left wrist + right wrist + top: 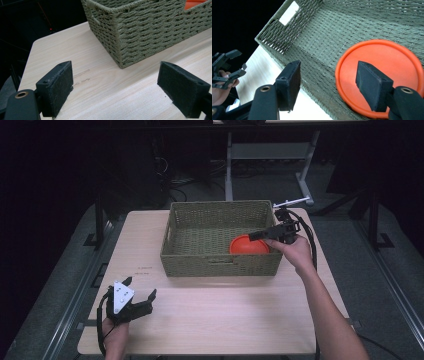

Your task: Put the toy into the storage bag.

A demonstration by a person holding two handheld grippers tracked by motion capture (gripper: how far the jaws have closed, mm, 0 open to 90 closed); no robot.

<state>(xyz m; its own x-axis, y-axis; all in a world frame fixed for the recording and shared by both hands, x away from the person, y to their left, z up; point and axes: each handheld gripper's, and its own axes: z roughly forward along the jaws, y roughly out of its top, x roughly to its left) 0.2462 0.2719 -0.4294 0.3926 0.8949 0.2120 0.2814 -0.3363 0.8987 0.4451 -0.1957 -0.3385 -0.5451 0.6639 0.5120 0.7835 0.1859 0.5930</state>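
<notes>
A woven olive basket (220,262) stands at the back middle of the light wooden table (225,320). An orange round plate (245,246) lies flat in its right front corner. My right gripper (256,236) hovers over the basket's right end, just above the plate. In the right gripper view its jaws (329,85) stand open, with nothing between them and the plate (384,57) on the basket floor (352,25) below. My left gripper (140,286) rests low at the table's front left, open and empty (116,85), facing the basket's corner (150,32).
The left hand and its gripper (227,67) appear far off in the right gripper view. Bare tabletop stretches between the basket and the front edge. A grey metal stand (270,155) is on the dark floor behind the table.
</notes>
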